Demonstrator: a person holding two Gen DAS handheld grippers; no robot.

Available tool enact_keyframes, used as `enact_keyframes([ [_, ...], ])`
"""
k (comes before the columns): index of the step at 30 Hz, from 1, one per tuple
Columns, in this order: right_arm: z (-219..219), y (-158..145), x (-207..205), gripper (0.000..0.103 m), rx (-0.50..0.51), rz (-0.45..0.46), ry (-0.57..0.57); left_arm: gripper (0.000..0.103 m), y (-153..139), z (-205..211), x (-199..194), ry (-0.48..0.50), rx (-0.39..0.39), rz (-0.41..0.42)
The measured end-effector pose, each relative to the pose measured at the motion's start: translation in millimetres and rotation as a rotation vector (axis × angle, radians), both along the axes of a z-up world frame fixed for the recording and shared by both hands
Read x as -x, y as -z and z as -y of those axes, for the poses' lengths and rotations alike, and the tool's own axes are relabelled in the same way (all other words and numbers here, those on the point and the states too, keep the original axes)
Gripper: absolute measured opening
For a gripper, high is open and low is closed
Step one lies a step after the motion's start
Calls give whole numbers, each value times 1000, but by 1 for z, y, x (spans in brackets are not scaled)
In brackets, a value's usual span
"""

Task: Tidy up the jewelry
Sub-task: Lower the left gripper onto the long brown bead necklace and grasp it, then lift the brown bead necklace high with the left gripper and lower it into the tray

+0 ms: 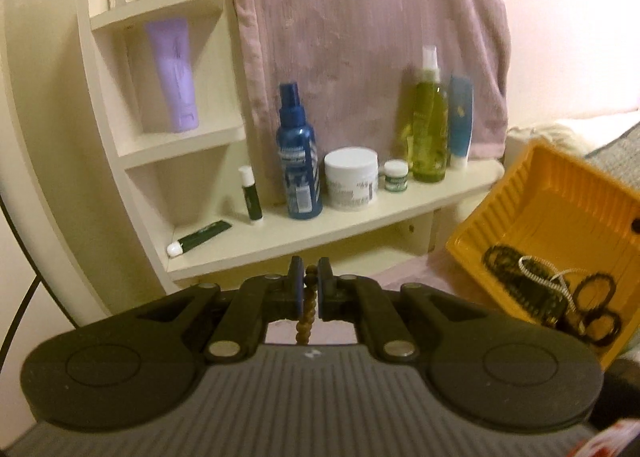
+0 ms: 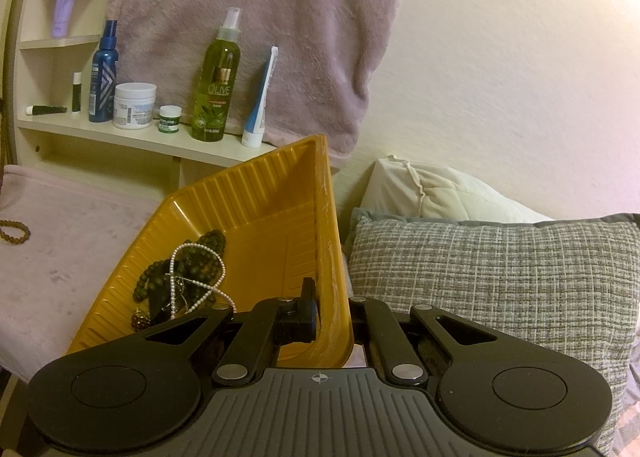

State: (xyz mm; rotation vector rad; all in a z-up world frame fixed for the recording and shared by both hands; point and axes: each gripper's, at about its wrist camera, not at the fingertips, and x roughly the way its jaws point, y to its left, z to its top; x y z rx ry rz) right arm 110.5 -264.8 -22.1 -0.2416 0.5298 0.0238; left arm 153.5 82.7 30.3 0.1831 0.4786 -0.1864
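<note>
The left gripper [image 1: 309,277] pinches a brown bead bracelet [image 1: 306,311] that hangs straight down between its pads. The yellow tray [image 1: 532,193] lies to its right, tilted, its rim clamped by the right gripper [image 2: 330,313], with other jewelry [image 2: 188,273] inside.

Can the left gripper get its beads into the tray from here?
Probably yes. The left gripper, shut on the beads, has open space toward the tray, which the right gripper holds tilted.
</note>
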Motion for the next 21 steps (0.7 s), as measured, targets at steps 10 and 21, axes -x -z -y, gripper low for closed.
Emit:
enact_keyframes([
  [10,-1,0,-1,5,-5,3,0,5,-35,14,-2,46,21,54],
  [21,0,1,-1,5,-5,3,1,5,-61,37,-8,113,48,96],
])
